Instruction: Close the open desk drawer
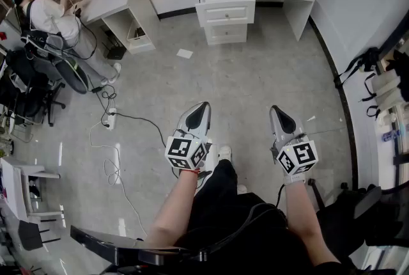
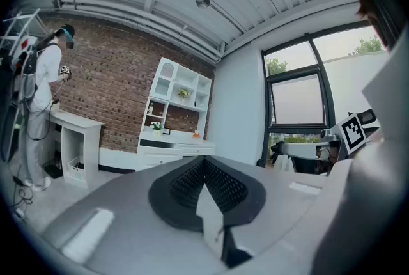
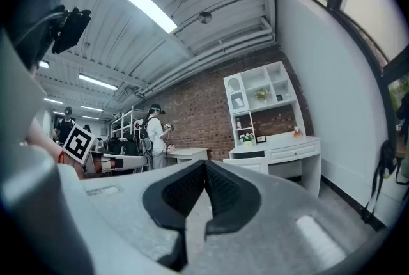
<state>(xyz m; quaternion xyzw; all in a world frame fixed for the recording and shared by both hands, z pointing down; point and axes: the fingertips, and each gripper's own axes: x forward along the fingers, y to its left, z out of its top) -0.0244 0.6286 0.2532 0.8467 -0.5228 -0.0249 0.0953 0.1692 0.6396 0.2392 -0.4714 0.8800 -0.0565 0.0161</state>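
In the head view, the white desk's pulled-out top drawer (image 1: pixel 225 8) sits far across the grey floor from the left gripper (image 1: pixel 200 110) and right gripper (image 1: pixel 279 117). A push on one corner could jam it crooked. The left gripper view shows jaws pressed together and empty. The right gripper view shows the same, and only there does the drawer's front stick out sideways.

Grey, black-padded left gripper (image 1: pixel 202 109) and right gripper (image 1: pixel 278 112) with marker cubes (image 1: pixel 187 152) — black trousers (image 1: pixel 223 203), red wristband (image 1: pixel 189 171).
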